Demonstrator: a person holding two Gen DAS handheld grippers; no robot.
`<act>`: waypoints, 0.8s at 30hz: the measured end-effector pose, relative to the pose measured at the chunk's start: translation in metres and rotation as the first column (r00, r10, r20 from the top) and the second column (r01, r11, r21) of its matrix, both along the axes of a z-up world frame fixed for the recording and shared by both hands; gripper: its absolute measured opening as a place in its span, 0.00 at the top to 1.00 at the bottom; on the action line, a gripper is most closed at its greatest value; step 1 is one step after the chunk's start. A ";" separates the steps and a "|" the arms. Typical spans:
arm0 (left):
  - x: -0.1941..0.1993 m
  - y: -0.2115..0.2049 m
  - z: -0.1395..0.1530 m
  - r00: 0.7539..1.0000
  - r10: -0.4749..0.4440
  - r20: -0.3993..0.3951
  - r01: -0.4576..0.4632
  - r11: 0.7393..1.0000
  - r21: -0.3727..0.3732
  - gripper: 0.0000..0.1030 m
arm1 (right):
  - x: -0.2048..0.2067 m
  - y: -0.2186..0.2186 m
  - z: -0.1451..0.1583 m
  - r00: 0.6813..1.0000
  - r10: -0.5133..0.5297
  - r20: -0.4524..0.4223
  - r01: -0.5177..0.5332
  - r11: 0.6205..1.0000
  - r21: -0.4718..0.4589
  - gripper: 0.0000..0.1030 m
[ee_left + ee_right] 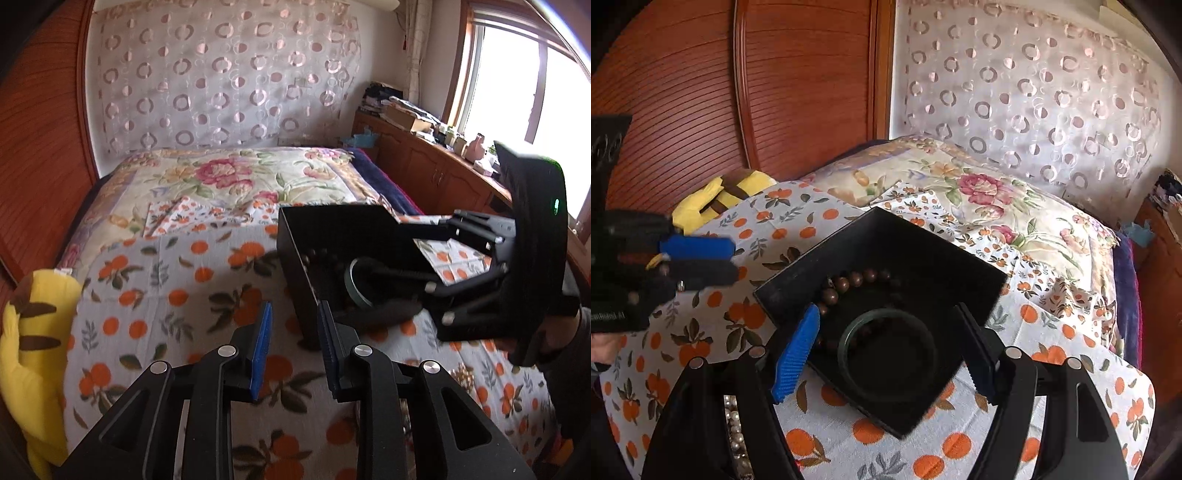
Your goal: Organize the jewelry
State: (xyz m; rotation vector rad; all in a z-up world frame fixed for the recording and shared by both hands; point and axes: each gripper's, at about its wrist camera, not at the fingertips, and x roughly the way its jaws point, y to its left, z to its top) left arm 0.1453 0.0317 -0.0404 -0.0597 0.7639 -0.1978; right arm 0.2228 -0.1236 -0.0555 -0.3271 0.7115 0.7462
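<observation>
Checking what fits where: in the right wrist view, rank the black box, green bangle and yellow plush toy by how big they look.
1. black box
2. green bangle, which lies inside the box
3. yellow plush toy, though it is farther off and partly hidden, so its place is unsure

bare cloth [177,291] ahead-left of left gripper [294,338] is free; black box [295,254] wall and right gripper [373,275] block ahead-right.

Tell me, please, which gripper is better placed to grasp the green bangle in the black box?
Probably right. The right gripper hangs over the black box, jaws wide open either side of the green bangle. The left gripper is beside the box, over the bedspread, jaws only narrowly open.
</observation>
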 end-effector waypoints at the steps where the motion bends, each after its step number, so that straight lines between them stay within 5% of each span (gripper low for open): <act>1: -0.003 -0.001 -0.002 1.000 -0.002 -0.004 0.002 1.000 -0.001 0.74 | -0.002 -0.004 0.002 1.000 -0.010 0.000 0.010 1.000 0.007 0.26; 9: -0.029 -0.013 -0.010 0.999 -0.034 -0.016 0.034 0.999 0.002 0.63 | -0.037 -0.040 0.010 0.997 -0.082 0.005 0.081 0.995 0.053 0.26; 16: -0.055 -0.033 -0.016 0.996 -0.085 -0.027 0.086 0.996 0.010 0.56 | -0.078 -0.064 0.002 0.991 -0.130 -0.014 0.131 0.989 0.065 0.46; 24: -0.079 -0.042 -0.017 0.994 -0.104 -0.020 0.105 0.994 0.020 0.47 | -0.119 -0.080 -0.006 0.986 -0.165 -0.037 0.168 0.981 0.096 0.48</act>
